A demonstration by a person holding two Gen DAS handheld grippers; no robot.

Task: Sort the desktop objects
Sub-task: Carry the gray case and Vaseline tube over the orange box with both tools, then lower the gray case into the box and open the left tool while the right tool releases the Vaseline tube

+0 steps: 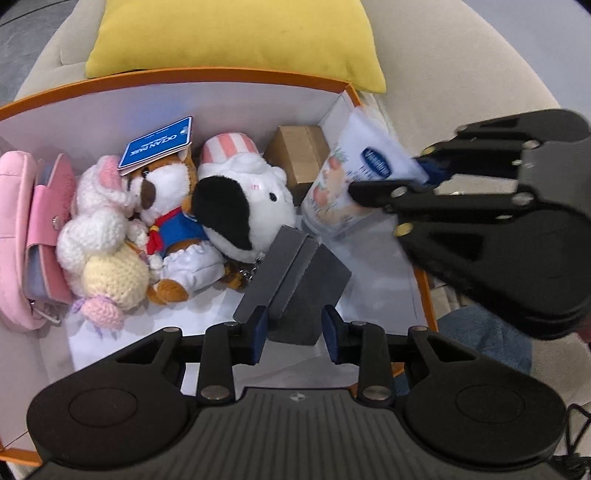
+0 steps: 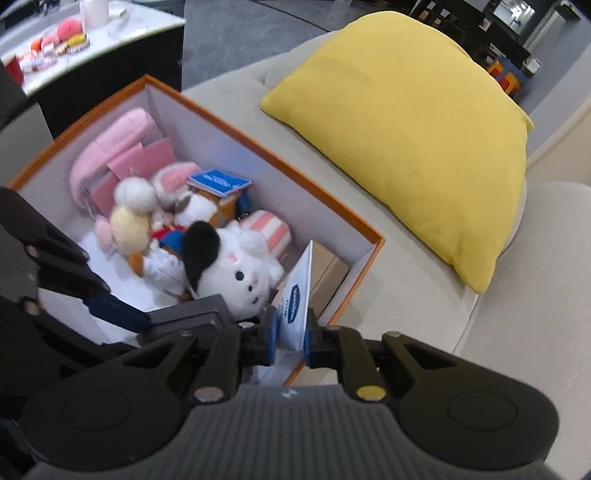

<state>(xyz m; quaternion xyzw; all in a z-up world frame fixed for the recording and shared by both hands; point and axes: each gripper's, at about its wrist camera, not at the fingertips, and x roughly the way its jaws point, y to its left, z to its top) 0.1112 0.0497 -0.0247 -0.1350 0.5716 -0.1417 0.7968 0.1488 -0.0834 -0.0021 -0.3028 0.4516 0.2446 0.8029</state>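
Your right gripper [image 2: 289, 334] is clamped on the near edge of a white packet [image 2: 297, 295], its blue pads pressing both faces. The packet hangs over the right-hand end of the orange box [image 2: 258, 146], above the brown carton [image 2: 328, 269] in that corner. From the left wrist view the packet [image 1: 351, 173] shows a blue oval logo and a peach-coloured print on its face; the lettering is too blurred to read, and its right end is hidden behind the right gripper [image 1: 417, 173].

Your left gripper [image 1: 293, 332] is spread open around a grey case [image 1: 295, 273], which stands between the pads; you cannot tell whether either pad touches it. The case looks like two flat grey halves meeting at a seam, tilted, and its lower end is cut off by the gripper body.

Just beyond the case lies a white plush with a black ear [image 1: 243, 203] and a pink-striped hat. Pressed against it on the left are a brown and white plush in blue [image 1: 166, 206] carrying a blue tag [image 1: 157, 146], then a crocheted white and yellow toy [image 1: 107, 240]. A pink pouch [image 1: 22, 221] lies along the left wall, partly cut off by the frame edge.

The box sits on a beige sofa [image 2: 424, 295], with a yellow cushion [image 2: 413, 129] behind it. In the far corner of the right wrist view a white counter [image 2: 122, 26] carries small red and pink things, too blurred to make out.
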